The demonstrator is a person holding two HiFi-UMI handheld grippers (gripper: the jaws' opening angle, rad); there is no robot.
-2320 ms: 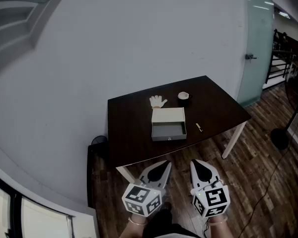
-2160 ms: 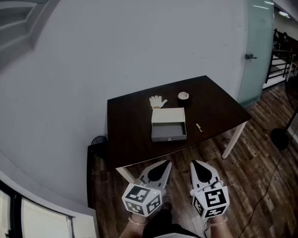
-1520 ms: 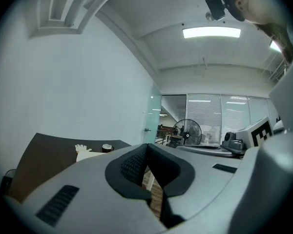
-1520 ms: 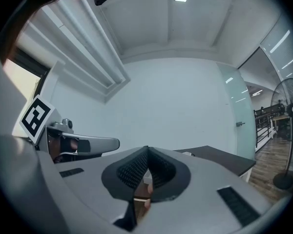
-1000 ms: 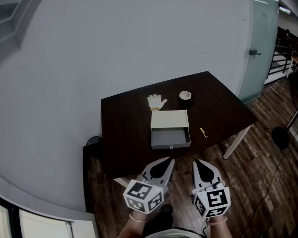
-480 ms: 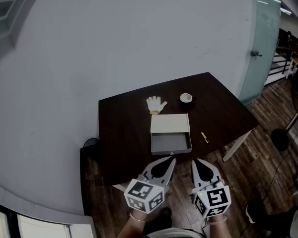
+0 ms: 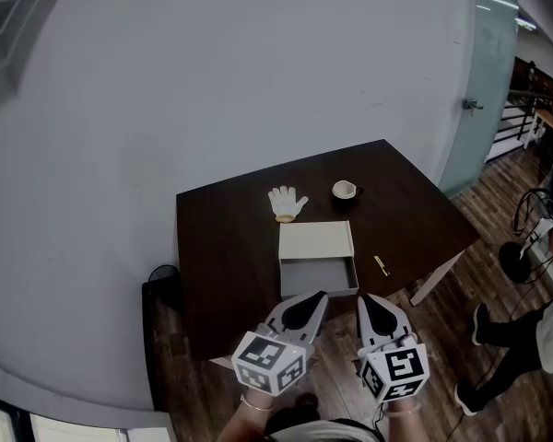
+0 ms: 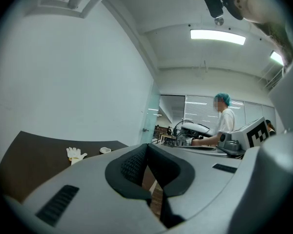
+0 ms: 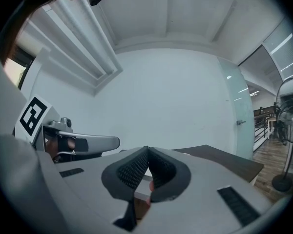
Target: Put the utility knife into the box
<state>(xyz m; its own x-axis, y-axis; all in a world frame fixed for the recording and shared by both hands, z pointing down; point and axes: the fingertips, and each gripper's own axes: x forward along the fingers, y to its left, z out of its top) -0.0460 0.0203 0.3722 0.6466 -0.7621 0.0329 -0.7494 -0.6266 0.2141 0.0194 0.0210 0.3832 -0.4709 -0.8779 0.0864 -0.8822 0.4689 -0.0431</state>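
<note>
Both tools inspected. My left gripper (image 7: 309, 304) is clenched, pads meeting at the tips with nothing between them. My right gripper (image 7: 370, 308) is likewise clenched and empty. Both hang on the near side of the open grey rectangular box (image 7: 318, 275), whose pale lid lies back on its far side.

The small yellow utility knife (image 7: 382, 265) lies flat on the dark brown table (image 7: 221, 247), just right of the box and apart from it. It is not yet picked up. A white fabric glove (image 7: 286, 202) and a small pale cup (image 7: 345, 190) sit beyond the box, clear of the work.

Risks, as I judge them:
- The knife is thin and lies flat, so pads closing on it could skate it away from the box, toward the table edge.
- Neither gripper can take it until its jaws open.
- A person (image 7: 535, 339) stands on the floor right of the box, where a dropped knife might land.
</note>
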